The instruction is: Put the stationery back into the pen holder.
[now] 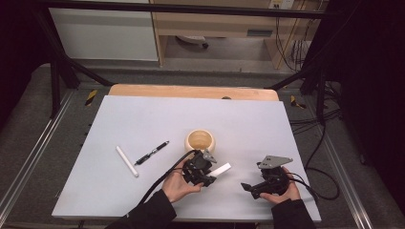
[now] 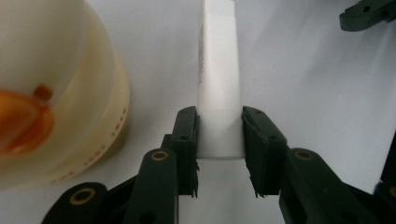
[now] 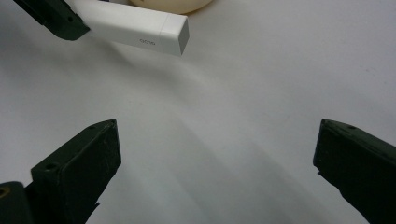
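White-covered table [image 1: 143,119] with wooden bowl [image 1: 200,141], pen [image 1: 152,152], white stick [image 1: 127,161].

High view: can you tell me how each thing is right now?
White block: clamped in left gripper, off the table.
Right gripper: open, holding nothing.
Wooden bowl: upright.
Pen: lying flat.
White stick: lying flat.

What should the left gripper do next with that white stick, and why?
Probably carry it over the wooden bowl and let go. The left gripper is clamped on the white stick, and the bowl sits right beside it.
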The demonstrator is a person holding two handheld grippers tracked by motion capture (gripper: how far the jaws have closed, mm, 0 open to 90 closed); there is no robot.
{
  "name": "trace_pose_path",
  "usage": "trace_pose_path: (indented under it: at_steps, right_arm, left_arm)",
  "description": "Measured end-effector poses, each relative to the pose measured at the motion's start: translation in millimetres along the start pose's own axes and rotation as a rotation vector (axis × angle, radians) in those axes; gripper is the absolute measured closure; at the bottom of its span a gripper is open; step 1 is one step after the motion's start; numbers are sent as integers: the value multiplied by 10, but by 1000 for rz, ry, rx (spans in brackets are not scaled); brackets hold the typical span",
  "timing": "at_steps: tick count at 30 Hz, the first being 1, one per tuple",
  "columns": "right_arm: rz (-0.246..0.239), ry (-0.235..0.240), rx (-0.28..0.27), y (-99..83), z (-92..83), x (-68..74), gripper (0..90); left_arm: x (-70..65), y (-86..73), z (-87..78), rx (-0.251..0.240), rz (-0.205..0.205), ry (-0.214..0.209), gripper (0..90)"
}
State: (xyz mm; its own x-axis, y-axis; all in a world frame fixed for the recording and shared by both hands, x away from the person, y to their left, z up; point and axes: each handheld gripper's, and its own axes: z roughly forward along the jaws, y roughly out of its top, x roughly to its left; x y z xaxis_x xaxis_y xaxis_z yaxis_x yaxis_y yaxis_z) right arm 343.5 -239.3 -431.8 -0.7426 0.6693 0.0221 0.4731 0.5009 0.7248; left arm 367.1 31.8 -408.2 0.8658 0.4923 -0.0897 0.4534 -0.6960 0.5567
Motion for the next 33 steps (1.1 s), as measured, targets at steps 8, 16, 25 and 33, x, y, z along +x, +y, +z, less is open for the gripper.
trace_pose_path:
  at_steps: [8, 16, 25, 33]
  right_arm:
    - [-116, 1, 18, 141, 84, 192, 21]
    - [-222, -3, 40, 294, 189, 365, 29]
    - [-338, -22, 45, 441, 256, 518, 43]
    - [-436, -35, 50, 545, 296, 642, 52]
  left_arm:
    - [79, -150, -118, 30, 13, -21, 671]
    - [162, -249, -224, 38, 0, -32, 671]
    - [216, -318, -278, 52, -10, -43, 671]
    - [230, -320, -312, 62, 0, -43, 671]
